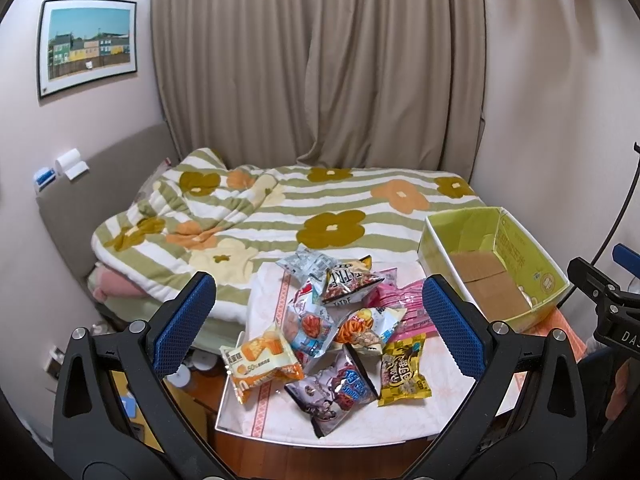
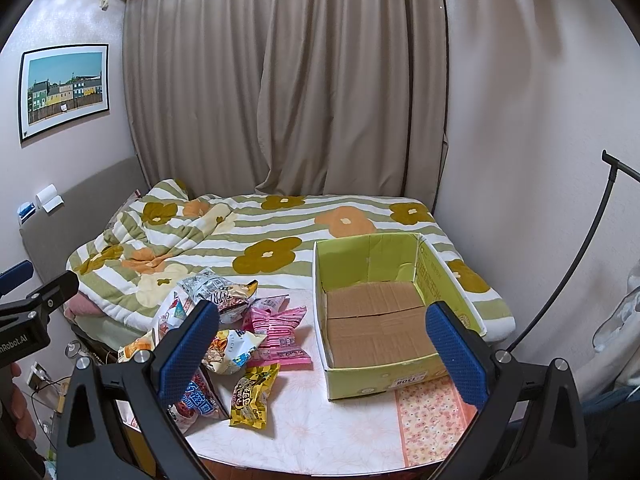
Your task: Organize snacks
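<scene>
On the bench (image 1: 400, 412), which wears a pale floral cloth, lies one loose heap of snack packets (image 1: 340, 320) with a single open cardboard box (image 2: 376, 312) just to its right. I count roughly nine packets, though they overlap and some edges are hidden: one orange-and-white packet (image 1: 262, 364) at the near left, one purple packet (image 1: 336, 392) at the front, one yellow packet (image 2: 252, 396) beside it, one pink packet (image 2: 280, 332) nearest the box, one brown-and-gold packet (image 1: 350, 280) on top, and several silver-blue ones (image 1: 304, 262) between and behind. The box has green walls and a bare brown floor; nothing sits inside it. Both grippers hover above the near edge of the bench, touching nothing. The left gripper (image 1: 320, 324) has its two blue-padded fingers spread wide over the heap, and the right gripper (image 2: 322, 352) has its jaws equally wide apart, framing the gap between heap and box. Behind the bench stands one bed (image 1: 340, 200) under a striped, flowered quilt, with drawn curtains (image 1: 320, 60) and one framed picture (image 1: 88, 46) on the wall.
</scene>
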